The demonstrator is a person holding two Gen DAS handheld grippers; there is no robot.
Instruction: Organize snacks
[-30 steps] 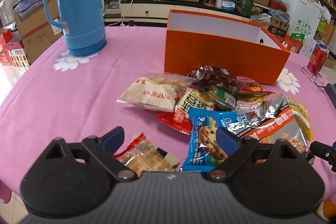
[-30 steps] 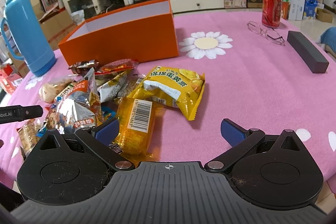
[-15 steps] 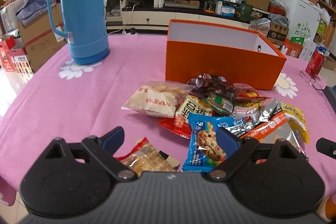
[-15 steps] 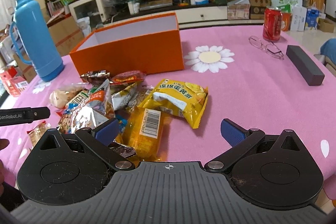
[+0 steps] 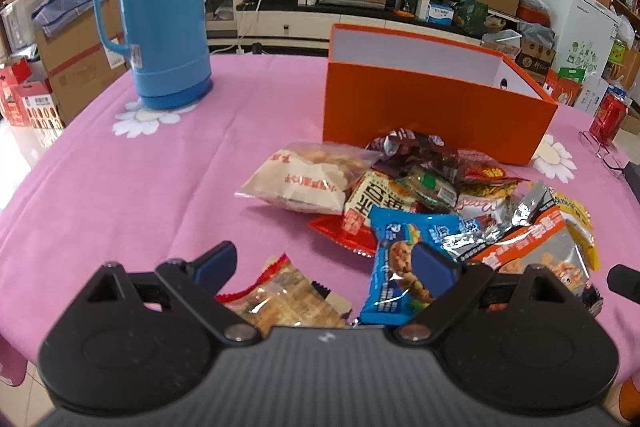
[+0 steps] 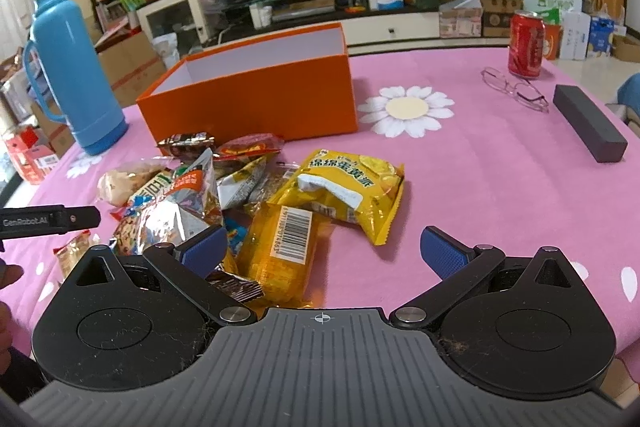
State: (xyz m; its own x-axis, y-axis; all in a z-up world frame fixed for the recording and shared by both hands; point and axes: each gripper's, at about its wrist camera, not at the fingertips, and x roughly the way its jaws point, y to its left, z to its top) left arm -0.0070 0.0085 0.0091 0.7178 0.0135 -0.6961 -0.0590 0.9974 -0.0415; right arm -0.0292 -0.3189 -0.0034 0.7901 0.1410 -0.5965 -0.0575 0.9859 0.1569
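Note:
A heap of snack packets lies on the pink tablecloth in front of an open orange box (image 5: pixel 432 115), also in the right wrist view (image 6: pixel 256 99). My left gripper (image 5: pixel 324 261) is open and empty above a clear cracker packet (image 5: pixel 280 301) and a blue cookie packet (image 5: pixel 400 267). A beige nut bag (image 5: pixel 304 179) lies further ahead. My right gripper (image 6: pixel 322 253) is open and empty above an orange barcode packet (image 6: pixel 286 247), with a yellow bag (image 6: pixel 348 185) just beyond. A silver-orange packet (image 6: pixel 176 203) lies to its left.
A blue thermos (image 5: pixel 160 7) stands at the far left. A red can (image 6: pixel 526 45), glasses (image 6: pixel 514 89) and a dark grey block (image 6: pixel 588 123) lie on the right side. The left gripper's tip (image 6: pixel 48 219) shows at the right view's left edge.
Both grippers have drawn back and risen a little from the pile; the snacks sit lower and further in view. Nothing was grasped.

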